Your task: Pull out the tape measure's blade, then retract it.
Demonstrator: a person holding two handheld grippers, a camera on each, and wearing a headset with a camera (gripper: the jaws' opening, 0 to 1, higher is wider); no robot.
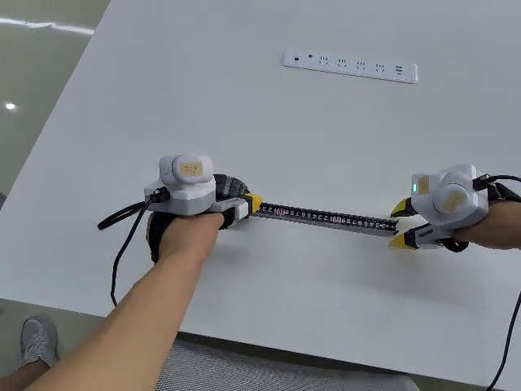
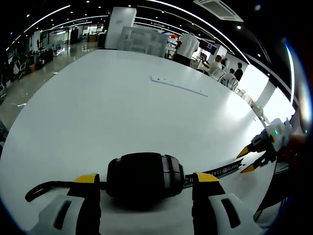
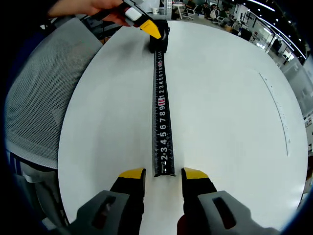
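Observation:
My left gripper [image 1: 241, 200] is shut on the black tape measure case [image 1: 230, 188], which rests on the white table [image 1: 244, 122]. In the left gripper view the case [image 2: 144, 178] fills the space between the yellow-tipped fingers [image 2: 88, 179]. The black blade [image 1: 326, 217] lies pulled out flat on the table toward my right gripper [image 1: 400, 225]. In the right gripper view the blade [image 3: 161, 112] runs straight back to the case [image 3: 159, 41], and its end sits between the jaws of my right gripper [image 3: 164, 174], which stand open without touching it.
A white power strip [image 1: 350, 65] lies at the far side of the table. The table's near edge runs close below both grippers, with a grey mesh chair [image 3: 44, 98] beyond it. A black cable [image 1: 122, 224] trails from the left gripper. People stand in the background [image 2: 188, 46].

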